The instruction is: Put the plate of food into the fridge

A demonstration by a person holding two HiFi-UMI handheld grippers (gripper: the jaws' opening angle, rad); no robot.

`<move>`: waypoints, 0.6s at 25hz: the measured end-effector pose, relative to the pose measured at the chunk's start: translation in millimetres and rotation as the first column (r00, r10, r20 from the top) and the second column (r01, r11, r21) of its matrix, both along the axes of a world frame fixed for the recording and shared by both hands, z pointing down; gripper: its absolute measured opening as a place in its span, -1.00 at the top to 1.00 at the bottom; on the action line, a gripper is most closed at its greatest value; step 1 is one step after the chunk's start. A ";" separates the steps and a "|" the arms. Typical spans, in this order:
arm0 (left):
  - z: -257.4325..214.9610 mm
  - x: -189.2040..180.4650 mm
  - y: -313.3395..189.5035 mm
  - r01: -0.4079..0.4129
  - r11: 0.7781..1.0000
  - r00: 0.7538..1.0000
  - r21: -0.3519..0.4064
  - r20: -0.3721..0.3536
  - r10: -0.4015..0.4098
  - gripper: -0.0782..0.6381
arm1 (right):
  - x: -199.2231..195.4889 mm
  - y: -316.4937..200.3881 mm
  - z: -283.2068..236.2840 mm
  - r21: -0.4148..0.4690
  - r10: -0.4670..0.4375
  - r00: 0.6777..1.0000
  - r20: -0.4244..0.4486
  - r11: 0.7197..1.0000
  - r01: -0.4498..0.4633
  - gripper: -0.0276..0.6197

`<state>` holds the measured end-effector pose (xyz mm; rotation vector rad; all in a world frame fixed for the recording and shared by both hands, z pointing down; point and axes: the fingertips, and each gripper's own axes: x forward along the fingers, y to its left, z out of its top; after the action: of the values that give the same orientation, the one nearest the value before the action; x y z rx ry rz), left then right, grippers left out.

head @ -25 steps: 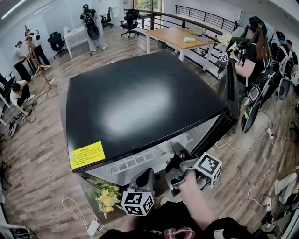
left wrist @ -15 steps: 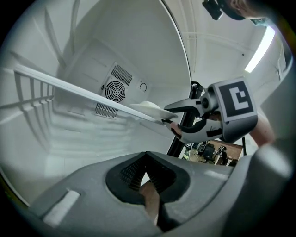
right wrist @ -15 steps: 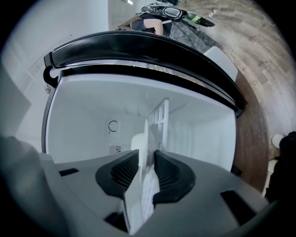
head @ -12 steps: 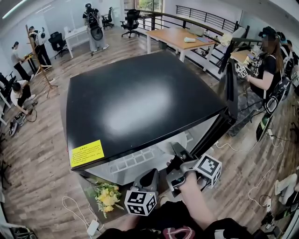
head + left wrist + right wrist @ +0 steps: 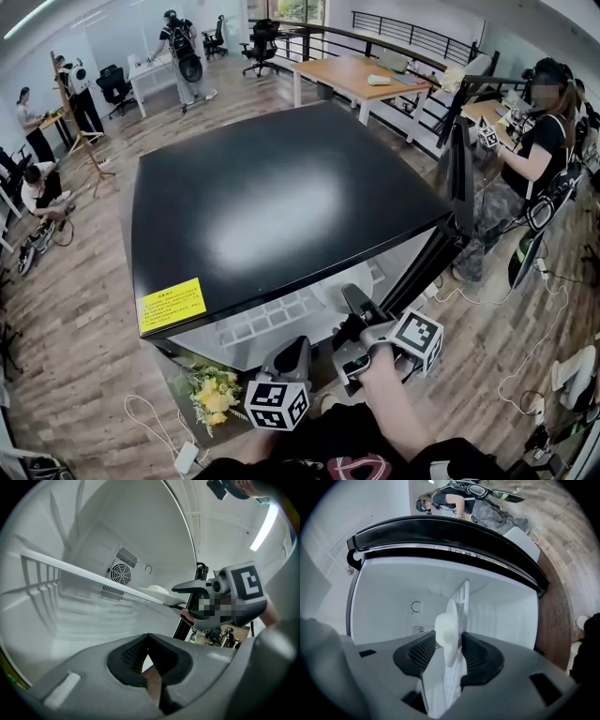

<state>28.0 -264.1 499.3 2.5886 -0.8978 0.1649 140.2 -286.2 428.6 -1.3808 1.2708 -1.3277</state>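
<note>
So the round white plate (image 5: 452,607) with its pale lump of food (image 5: 443,627) is already down on the white shelf (image 5: 84,571) inside the black-topped fridge (image 5: 281,197), right at the shelf's front edge. The right gripper (image 5: 449,641) has its fingers either side of the rim, and they've just been opening. They're slack rather than squeezing, which makes sense since the shelf carries the plate now. The left gripper (image 5: 149,638) is clenched on nothing, parked just beside it. There's loads of free shelf toward the round fan vent (image 5: 123,571), so I'd nudge the plate deeper, then back straight out.

One fridge (image 5: 281,197), one plate (image 5: 453,613), two tools (left tool (image 5: 147,638), right tool (image 5: 449,641)), one flower bunch (image 5: 214,394).
</note>
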 end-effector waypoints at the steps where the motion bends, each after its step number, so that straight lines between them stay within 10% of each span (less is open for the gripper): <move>1: 0.2 -0.6 0.3 0.000 1.000 1.000 0.000 0.000 0.000 0.76 | -0.6 0.1 0.2 -0.001 0.000 1.000 -0.003 1.000 0.000 0.40; 15: 1.1 2.6 0.9 0.005 1.000 1.000 0.004 0.011 -0.005 0.76 | -12.3 0.0 2.1 0.055 -0.073 0.997 -0.002 0.996 0.073 0.05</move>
<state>30.6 -263.3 500.4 2.5917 -0.9094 0.1758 127.9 -286.2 430.7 -1.3070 1.3593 -1.3318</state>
